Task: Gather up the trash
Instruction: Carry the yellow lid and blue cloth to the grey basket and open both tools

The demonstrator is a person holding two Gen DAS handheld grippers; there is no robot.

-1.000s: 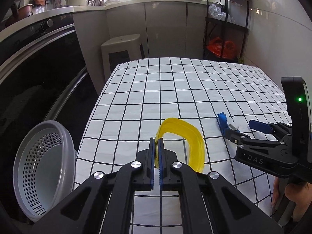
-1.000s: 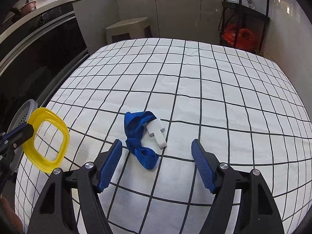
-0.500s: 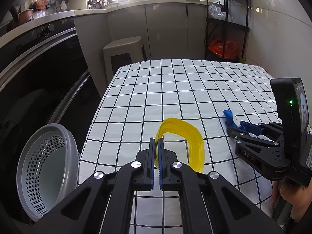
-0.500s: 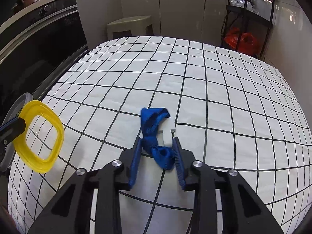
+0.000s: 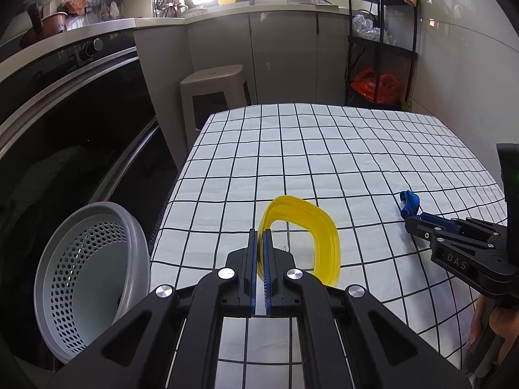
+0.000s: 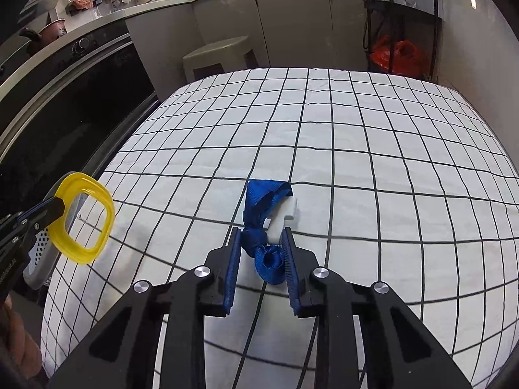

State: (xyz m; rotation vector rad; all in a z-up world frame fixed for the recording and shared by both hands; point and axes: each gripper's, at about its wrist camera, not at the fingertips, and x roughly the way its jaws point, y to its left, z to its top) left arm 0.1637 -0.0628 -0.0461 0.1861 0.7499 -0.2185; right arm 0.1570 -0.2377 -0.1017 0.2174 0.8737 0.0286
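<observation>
A yellow plastic ring (image 5: 330,236) stands on edge just over the checked tablecloth (image 5: 324,149), and my left gripper (image 5: 259,238) is shut on its near rim. The right wrist view has the ring (image 6: 107,217) and that gripper (image 6: 48,209) at the left edge. A knotted blue strap (image 6: 262,194) with a white plastic piece (image 6: 282,218) sits between the pads of my right gripper (image 6: 261,236). Its jaws are closing, and both pads press on the knot. In the left wrist view the strap (image 5: 409,202) pokes out beyond the right gripper (image 5: 412,222).
A grey perforated basket (image 5: 94,259) hangs off the table's left side, below the left gripper. A black oven front (image 5: 65,113) runs along the left. Beyond the table stand a beige stool (image 5: 211,90) and a black shelf rack (image 5: 382,48) holding bags.
My right gripper went from wide open around the blue strap to closed on its knot, and drew back a little with it. The left gripper kept still with the yellow ring.
</observation>
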